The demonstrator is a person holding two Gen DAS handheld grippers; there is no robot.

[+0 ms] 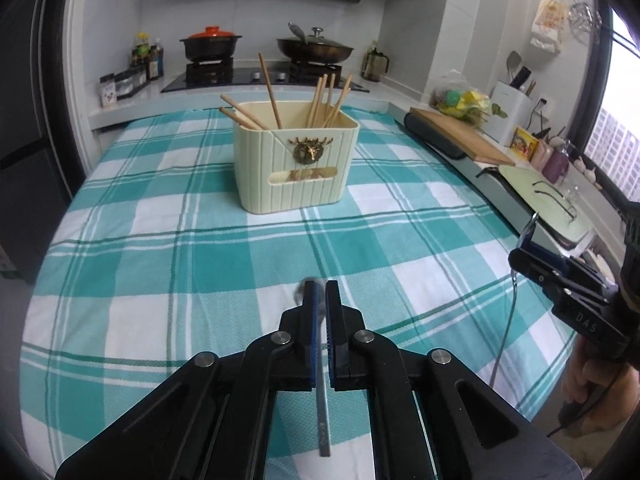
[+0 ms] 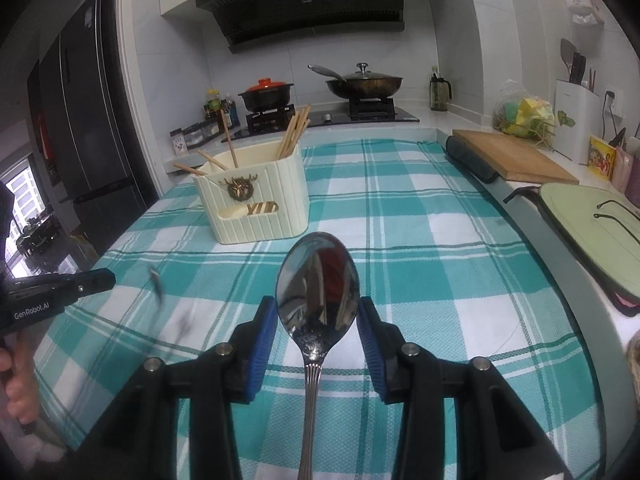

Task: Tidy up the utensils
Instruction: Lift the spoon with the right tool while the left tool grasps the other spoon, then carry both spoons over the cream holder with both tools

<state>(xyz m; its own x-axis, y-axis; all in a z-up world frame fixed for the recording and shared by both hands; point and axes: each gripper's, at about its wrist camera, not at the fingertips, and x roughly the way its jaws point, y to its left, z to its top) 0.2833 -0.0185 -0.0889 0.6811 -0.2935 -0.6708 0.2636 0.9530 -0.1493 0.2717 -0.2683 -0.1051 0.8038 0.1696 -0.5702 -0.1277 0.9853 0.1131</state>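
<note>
Both grippers are loaded and up off the checked tablecloth (image 1: pixel 160 248). The left gripper (image 1: pixel 320 300) is pinched tight on a thin metal utensil (image 1: pixel 323 420) — its head is too blurry to name. The right gripper (image 2: pixel 318 312) clamps a spoon (image 2: pixel 318 288) by the bowl edges, handle trailing back. Cream utensil holder (image 1: pixel 296 164) sits ahead mid-table with chopsticks (image 1: pixel 270 88) sticking out.

A glossy metal spoon (image 2: pixel 318 300), a ribbed matt plastic box (image 1: pixel 296 160) of bare wooden chopsticks (image 1: pixel 326 100), and woven checked cloth (image 1: pixel 180 260) covering the counter.
</note>
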